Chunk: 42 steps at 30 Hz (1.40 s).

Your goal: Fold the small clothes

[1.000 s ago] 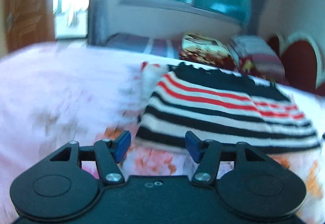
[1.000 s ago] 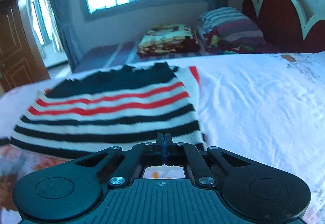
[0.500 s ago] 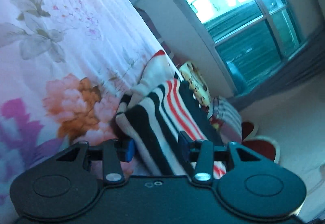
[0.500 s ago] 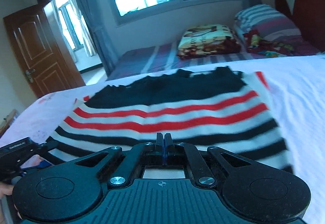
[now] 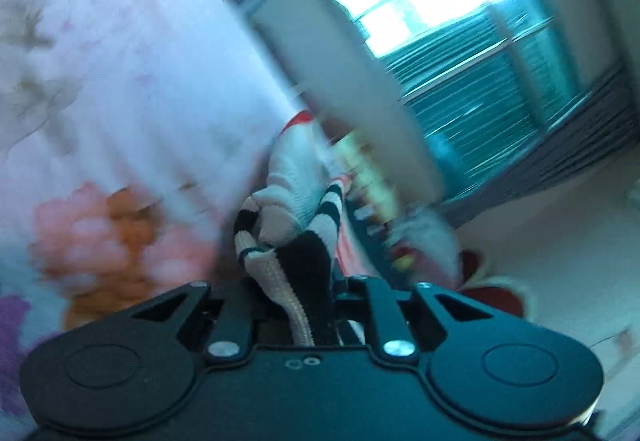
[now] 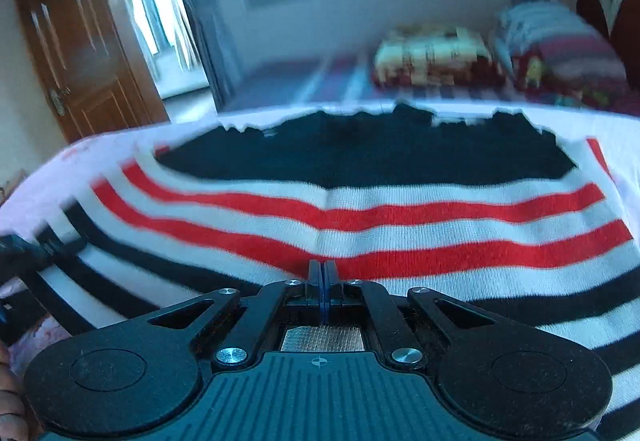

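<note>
A small knitted sweater (image 6: 360,209) with black, white and red stripes lies on the bed, filling the right wrist view. My left gripper (image 5: 298,297) is shut on the sweater's left edge (image 5: 296,237), with bunched striped knit between its fingers; this view is tilted and blurred. It also shows at the left edge of the right wrist view (image 6: 28,257), at the sweater's left side. My right gripper (image 6: 323,281) is shut with its pads together, low over the middle of the sweater's near part. Nothing shows between its pads.
The bed has a white sheet with pink and orange flowers (image 5: 112,233). Behind it stand a second bed with a folded blanket (image 6: 432,53) and pillows (image 6: 560,45), a window, and a brown door (image 6: 80,53) at the left.
My left gripper has closed on the sweater's left edge. My right gripper has moved left and forward over the sweater's middle.
</note>
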### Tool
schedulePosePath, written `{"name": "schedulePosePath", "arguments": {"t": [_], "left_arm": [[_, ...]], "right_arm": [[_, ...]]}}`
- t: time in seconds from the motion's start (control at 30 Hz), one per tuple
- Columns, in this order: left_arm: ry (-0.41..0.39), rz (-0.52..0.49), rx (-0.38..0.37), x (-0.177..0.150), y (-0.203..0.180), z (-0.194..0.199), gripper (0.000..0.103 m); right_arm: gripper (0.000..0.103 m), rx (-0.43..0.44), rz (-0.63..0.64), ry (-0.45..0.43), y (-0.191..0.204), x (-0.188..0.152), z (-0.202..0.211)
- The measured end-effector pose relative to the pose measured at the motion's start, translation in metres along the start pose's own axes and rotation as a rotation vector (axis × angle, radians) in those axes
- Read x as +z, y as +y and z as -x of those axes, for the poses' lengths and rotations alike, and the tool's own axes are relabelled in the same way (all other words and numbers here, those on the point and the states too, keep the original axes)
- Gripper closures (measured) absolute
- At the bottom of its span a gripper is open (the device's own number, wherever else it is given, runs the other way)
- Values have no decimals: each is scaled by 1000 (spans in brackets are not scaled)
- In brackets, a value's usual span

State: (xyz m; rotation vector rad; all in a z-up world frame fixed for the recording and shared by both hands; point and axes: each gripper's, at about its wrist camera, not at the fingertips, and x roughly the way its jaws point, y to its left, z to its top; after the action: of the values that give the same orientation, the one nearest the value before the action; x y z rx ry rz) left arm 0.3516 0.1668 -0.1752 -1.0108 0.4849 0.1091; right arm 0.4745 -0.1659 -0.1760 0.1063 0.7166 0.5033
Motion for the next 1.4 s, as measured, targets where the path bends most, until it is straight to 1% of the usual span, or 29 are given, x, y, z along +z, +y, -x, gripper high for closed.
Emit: {"name": "schedulePosePath", "arguments": {"t": [0.07, 0.13, 0.2, 0.23, 0.37, 0.43, 0.5, 0.57, 0.67, 0.7, 0.77, 0.83, 0.87, 0.9, 0.93, 0.97, 1.0, 1.03, 1.07, 1.1, 1.13, 1.17, 1.2, 1.27, 1.3, 1.33, 1.4], "left_arm": [[10, 33, -30, 3, 7, -1, 89], [19, 20, -26, 4, 3, -1, 89], [12, 51, -65, 8, 2, 2, 89], [5, 44, -87, 12, -2, 5, 89], [-8, -57, -182, 20, -42, 10, 89], [1, -135, -222, 21, -73, 9, 89], [23, -217, -248, 14, -107, 4, 89], [67, -323, -260, 2, -146, -6, 89], [130, -467, -258, -24, -196, -22, 89], [159, -516, -258, -38, -212, -31, 89], [218, -607, -231, -69, -234, -50, 88], [291, -663, -211, -105, -251, -75, 81], [343, -687, -209, -124, -255, -89, 77], [415, -707, -201, -143, -256, -104, 67], [514, -733, -202, -163, -257, -121, 55], [572, -755, -204, -178, -257, -125, 48], [560, -775, -219, -185, -257, -118, 42], [524, -775, -276, -184, -256, -105, 32], [499, -754, -319, -179, -254, -92, 30], [456, -717, -338, -167, -250, -79, 30], [408, -686, -336, -156, -241, -66, 29], [359, -660, -324, -142, -233, -58, 29], [307, -638, -295, -126, -223, -52, 28], [207, -606, -198, -94, -202, -45, 30], [191, -589, -156, -81, -191, -49, 30], [203, -574, -122, -71, -182, -54, 31], [222, -572, -68, -61, -172, -64, 32]], "right_arm": [[101, -1, -3, -2, -1, -1, 0], [101, 3, -30, -1, -5, -1, -1], [101, 6, -50, -4, -8, -1, -2], [101, 6, -56, -6, -9, -2, -2], [101, 14, -85, -9, -11, -1, -2], [101, 20, -103, -13, -12, 0, -1], [101, 29, -116, -19, -13, -1, 0], [101, 46, -168, -30, -22, 0, 7], [101, 9, -319, -148, -56, -2, 45], [101, -3, -369, -178, -72, -4, 60], [101, -42, -445, -225, -105, -9, 92], [101, -66, -505, -242, -136, -13, 119], [101, -70, -536, -244, -153, -15, 132], [100, -79, -563, -241, -167, -17, 143], [99, -105, -584, -226, -181, -19, 154], [78, -132, -598, -208, -191, -20, 163], [32, -152, -611, -208, -199, -21, 172], [18, -159, -618, -242, -205, -24, 184], [16, -139, -613, -278, -207, -26, 195], [16, -116, -616, -280, -209, -26, 200], [16, -88, -630, -282, -209, -26, 203], [20, -52, -640, -291, -208, -25, 204], [22, -21, -644, -292, -204, -20, 201], [23, 45, -645, -267, -193, -11, 187], [23, 69, -646, -250, -188, -10, 181], [23, 87, -643, -223, -182, -6, 170], [23, 134, -653, -175, -175, -3, 152]]}}
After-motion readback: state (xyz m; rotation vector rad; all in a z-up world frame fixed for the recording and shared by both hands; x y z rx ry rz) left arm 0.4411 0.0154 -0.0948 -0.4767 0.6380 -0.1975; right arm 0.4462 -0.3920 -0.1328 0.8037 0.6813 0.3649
